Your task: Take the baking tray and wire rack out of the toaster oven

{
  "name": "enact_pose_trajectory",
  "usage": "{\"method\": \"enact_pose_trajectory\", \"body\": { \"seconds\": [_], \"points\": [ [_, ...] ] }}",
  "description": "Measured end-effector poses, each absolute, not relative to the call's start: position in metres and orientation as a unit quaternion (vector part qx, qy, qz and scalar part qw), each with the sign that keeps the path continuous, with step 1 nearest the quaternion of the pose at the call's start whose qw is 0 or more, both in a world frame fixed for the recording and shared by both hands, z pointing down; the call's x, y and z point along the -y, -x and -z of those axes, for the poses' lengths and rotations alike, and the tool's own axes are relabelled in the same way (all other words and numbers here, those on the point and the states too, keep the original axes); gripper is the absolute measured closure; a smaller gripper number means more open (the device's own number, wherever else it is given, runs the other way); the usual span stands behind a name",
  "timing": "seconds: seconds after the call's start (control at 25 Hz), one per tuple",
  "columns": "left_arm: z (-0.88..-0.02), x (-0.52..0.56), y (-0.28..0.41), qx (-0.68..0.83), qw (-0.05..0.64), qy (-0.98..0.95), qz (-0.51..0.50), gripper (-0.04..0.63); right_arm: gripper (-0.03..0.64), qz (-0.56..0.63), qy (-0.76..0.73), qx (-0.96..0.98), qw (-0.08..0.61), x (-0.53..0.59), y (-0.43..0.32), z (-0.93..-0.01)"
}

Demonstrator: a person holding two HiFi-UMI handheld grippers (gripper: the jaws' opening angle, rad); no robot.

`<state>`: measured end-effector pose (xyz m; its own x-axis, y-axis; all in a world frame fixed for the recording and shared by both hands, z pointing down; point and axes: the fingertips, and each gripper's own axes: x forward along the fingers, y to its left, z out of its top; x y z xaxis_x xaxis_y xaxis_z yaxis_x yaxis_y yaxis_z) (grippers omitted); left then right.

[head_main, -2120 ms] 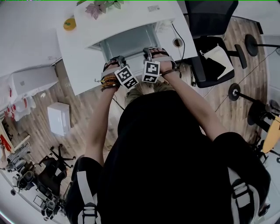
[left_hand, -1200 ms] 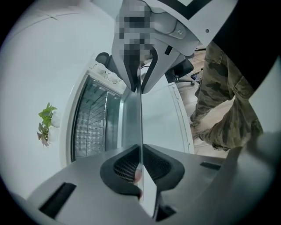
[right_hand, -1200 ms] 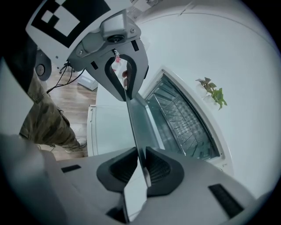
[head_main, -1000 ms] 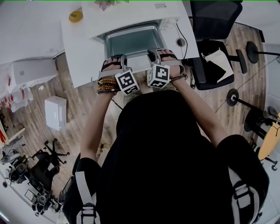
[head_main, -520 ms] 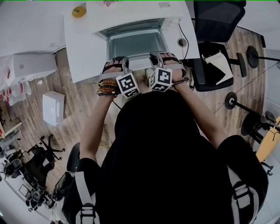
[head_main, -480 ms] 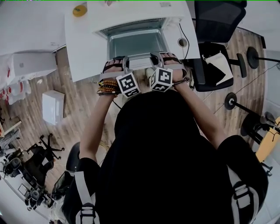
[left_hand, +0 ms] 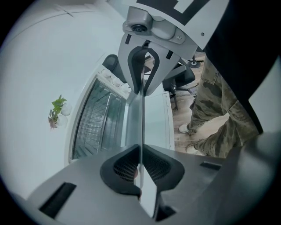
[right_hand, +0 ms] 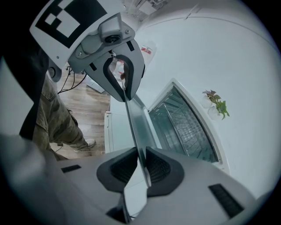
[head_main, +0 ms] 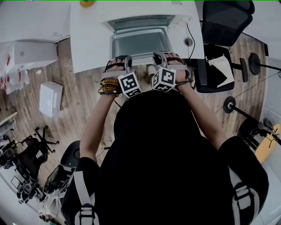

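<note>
**Tray could tip and fall**

The left tongs (left_hand: pixel 140 165) are clenched on the near rim of the tray (head_main: pixel 140 43). The tray hangs just in front of the oven (head_main: pixel 145 9), over the bench (head_main: pixel 88 44), and looks almost out. The rack (left_hand: pixel 94 125) sits inside the oven. The right tongs (right_hand: pixel 141 165) pinch the same near rim.

Only the thin front edge is held, so the far end might dip and the tray could slip free. If one hand pulls faster, the tray may twist and bump the oven.

No words can be read. The cubes (head_main: pixel 130 84) on the tongs show only black and white squares.
</note>
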<state>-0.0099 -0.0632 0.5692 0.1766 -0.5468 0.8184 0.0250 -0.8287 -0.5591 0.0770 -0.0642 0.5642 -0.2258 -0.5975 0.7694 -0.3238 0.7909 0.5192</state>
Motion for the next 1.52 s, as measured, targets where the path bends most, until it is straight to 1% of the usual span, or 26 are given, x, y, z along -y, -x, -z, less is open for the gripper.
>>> {"method": "enact_pose_trajectory", "body": {
  "seconds": [0.8,1.4,1.52],
  "points": [
    [-0.567,0.049,0.106,-0.266,0.159,0.717,0.624,0.551,0.546,0.183,-0.201,0.804,0.53,0.066,0.022,-0.561],
    [-0.573,0.028,0.208,-0.326,0.106,0.694,0.634,0.551,0.549,0.227,-0.128,0.821,0.508,0.054,0.125,-0.568],
    [-0.579,0.023,0.219,-0.34,0.095,0.689,0.633,0.551,0.549,0.236,-0.116,0.822,0.505,0.052,0.137,-0.574]
  ]
}}
